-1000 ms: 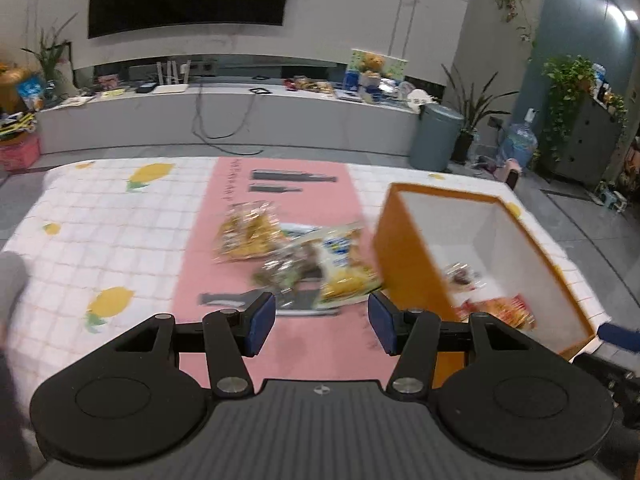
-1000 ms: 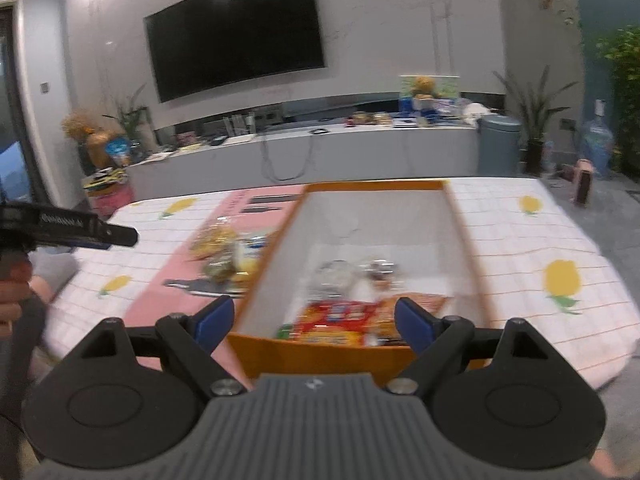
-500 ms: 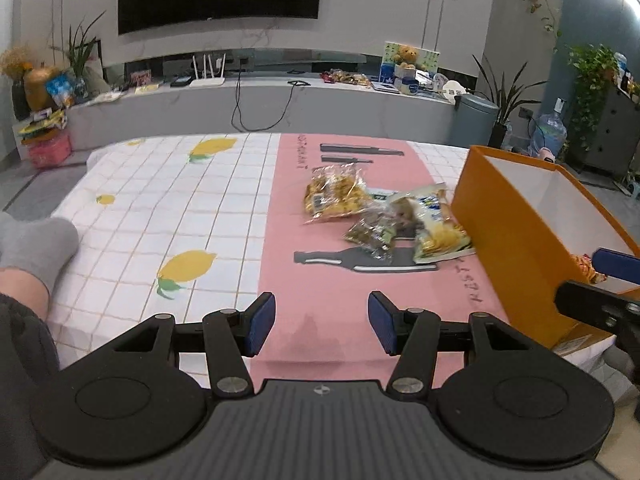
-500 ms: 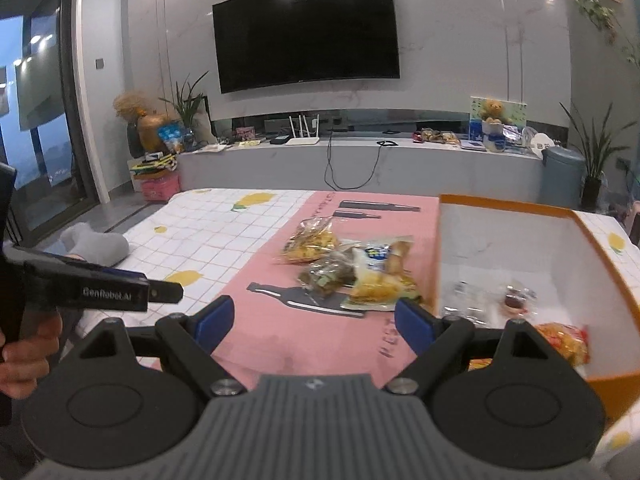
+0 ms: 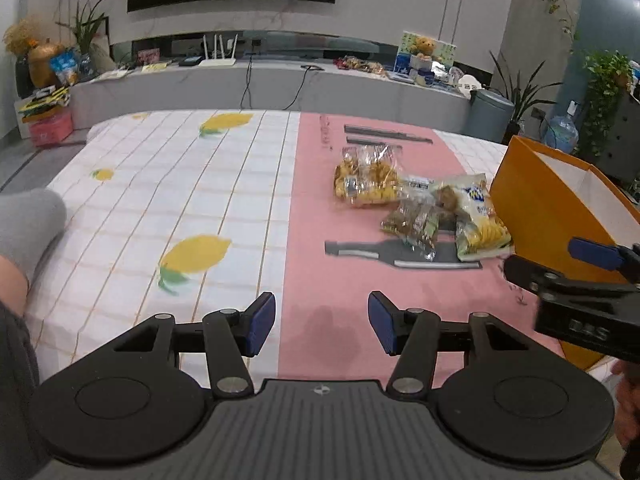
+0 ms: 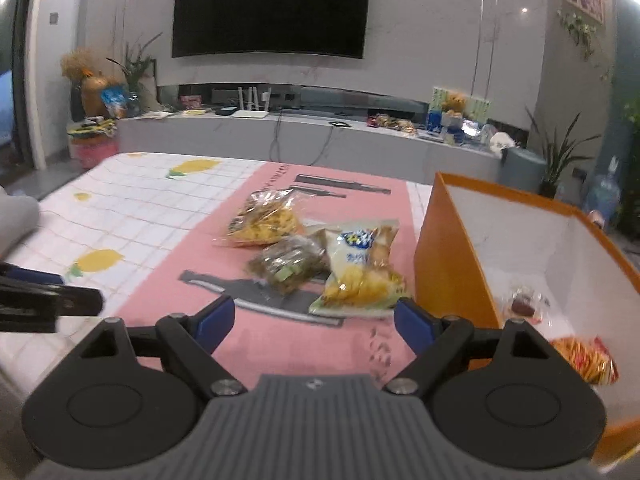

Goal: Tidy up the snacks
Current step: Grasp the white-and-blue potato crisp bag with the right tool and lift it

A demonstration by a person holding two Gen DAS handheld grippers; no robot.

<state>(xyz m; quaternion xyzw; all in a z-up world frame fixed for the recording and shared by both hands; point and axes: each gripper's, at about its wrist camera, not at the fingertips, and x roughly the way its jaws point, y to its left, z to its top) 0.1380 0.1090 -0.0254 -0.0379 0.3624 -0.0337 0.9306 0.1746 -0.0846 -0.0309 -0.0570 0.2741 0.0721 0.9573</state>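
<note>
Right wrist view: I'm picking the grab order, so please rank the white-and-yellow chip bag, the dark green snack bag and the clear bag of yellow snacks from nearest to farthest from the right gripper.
From the right gripper:
1. White-and-yellow chip bag, just ahead, beside the orange box.
2. Dark green snack bag, left of it.
3. Clear bag of yellow snacks, farthest back.

The tabletop (image 5: 240,184) wears a white cloth gridded in thin orange lines with yellow lemons on green leaves, and a pink runner (image 5: 320,240) printed with dark grey bottle shapes lies over it. On the pink lie three snack bags — a clear bag of yellow pieces (image 6: 264,222), a clear bag of brown-green pieces (image 6: 288,264) and a pale yellow bag with blue lettering (image 6: 360,268). The box (image 6: 452,256) is orange outside and white inside, holding a red-and-yellow packet (image 6: 584,360) — and both black grippers carry blue pads (image 6: 212,322).
</note>
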